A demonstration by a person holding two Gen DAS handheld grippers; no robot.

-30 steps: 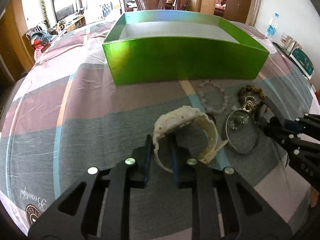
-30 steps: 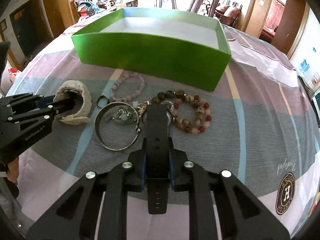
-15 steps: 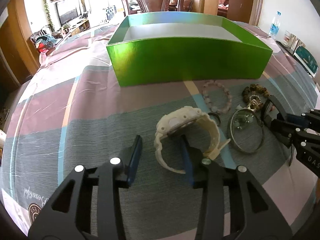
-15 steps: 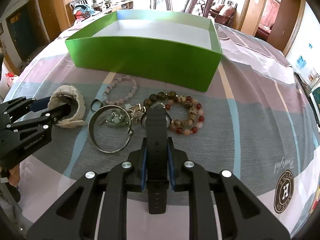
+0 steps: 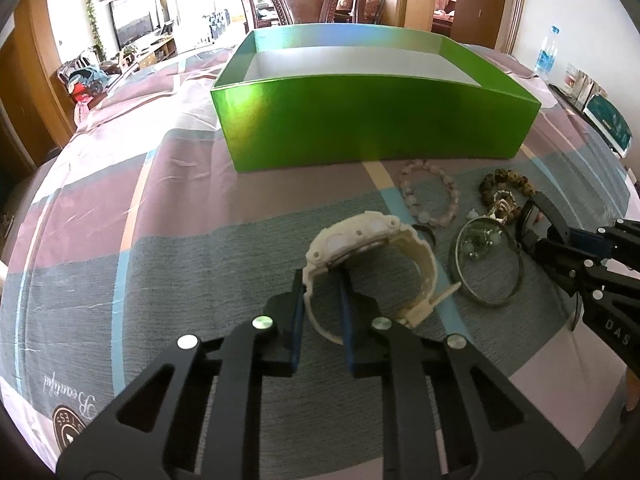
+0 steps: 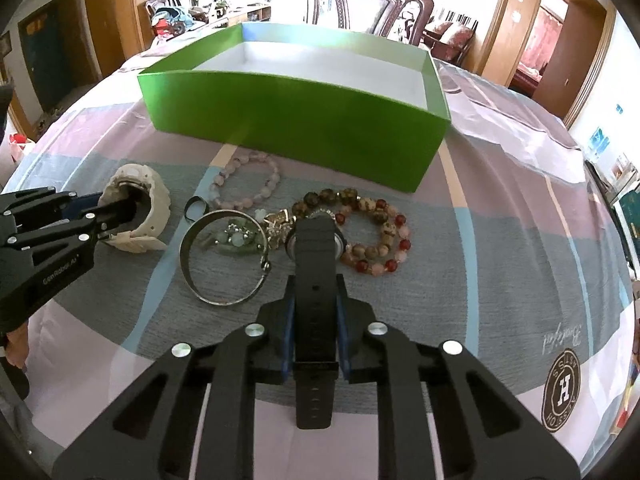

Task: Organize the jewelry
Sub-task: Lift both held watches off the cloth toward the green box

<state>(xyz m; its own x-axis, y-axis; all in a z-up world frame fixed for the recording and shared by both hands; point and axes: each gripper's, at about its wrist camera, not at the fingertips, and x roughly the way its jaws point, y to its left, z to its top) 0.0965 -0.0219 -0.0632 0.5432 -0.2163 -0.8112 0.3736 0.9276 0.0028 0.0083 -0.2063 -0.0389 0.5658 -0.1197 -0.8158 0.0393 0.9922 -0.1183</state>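
My left gripper (image 5: 323, 280) is shut on the strap of a cream white watch (image 5: 372, 248), which rests on the cloth; it also shows in the right wrist view (image 6: 140, 208). My right gripper (image 6: 316, 284) is shut on the strap of a black watch (image 6: 316, 264), whose case lies among the beads. A green box (image 5: 376, 120), open and empty, stands behind the jewelry. A pink bead bracelet (image 6: 248, 180), a silver bangle (image 6: 224, 256) and a brown and red bead bracelet (image 6: 372, 232) lie on the cloth.
A checked tablecloth (image 5: 160, 240) covers the table. A carved wooden chair (image 5: 304, 0) stands behind the box. A water bottle (image 5: 546, 54) stands at the far right edge. A small dark ring (image 6: 196, 206) lies beside the bangle.
My left gripper was shut on the white watch strap, opened half a second ago, and has shut on it again. The right gripper stays shut on the black watch.
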